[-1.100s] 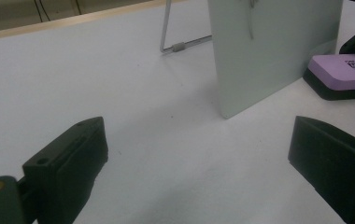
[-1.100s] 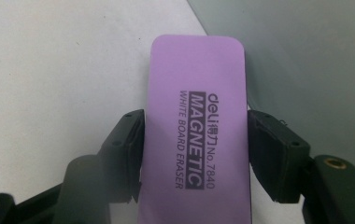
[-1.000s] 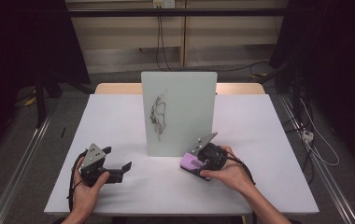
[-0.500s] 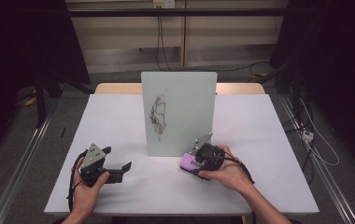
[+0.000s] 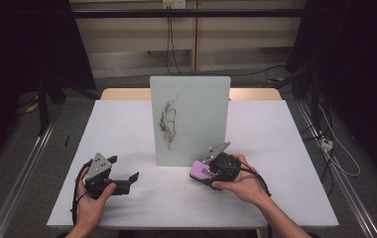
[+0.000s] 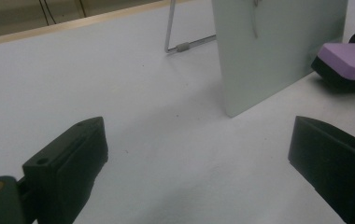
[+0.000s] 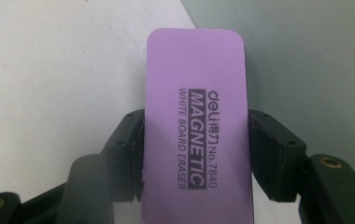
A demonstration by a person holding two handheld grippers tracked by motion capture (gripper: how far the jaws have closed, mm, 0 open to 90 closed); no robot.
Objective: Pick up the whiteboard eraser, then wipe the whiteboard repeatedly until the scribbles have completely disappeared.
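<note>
1. High view: a tall, pale grey-green whiteboard [image 5: 190,121] is stood upright near the middle of a white table [image 5: 285,148], with a dark scribble [image 5: 167,123] drawn on its front.
2. Just in front of the board's lower right corner, a flat purple whiteboard eraser with a black underside [image 5: 200,171] is seen close above the table.
3. The eraser is gripped by the right gripper [image 5: 211,171], which is held in the person's right hand [image 5: 241,183].
4. Right gripper view: the purple eraser [image 7: 196,130] is pinched on both long sides by the black fingers [image 7: 126,154], and their pads are pressed against it.
5. The words "MAGNETIC WHITE BOARD ERASER" are printed on the purple top.
6. The jaws have been closed onto the eraser.
7. The board is seen right behind the eraser's far end; whether the two are touching cannot be told.
8. High view again: the left gripper [image 5: 129,179] is held in the left hand [image 5: 93,201], well to the left of the board and low over the table.
9. Left gripper view: the jaws are spread wide, and bare white table [image 6: 119,93] is seen between them.
10. The board's lower edge [image 6: 269,60] and the purple eraser [image 6: 348,56] are seen farther off at the right of that view.
</note>
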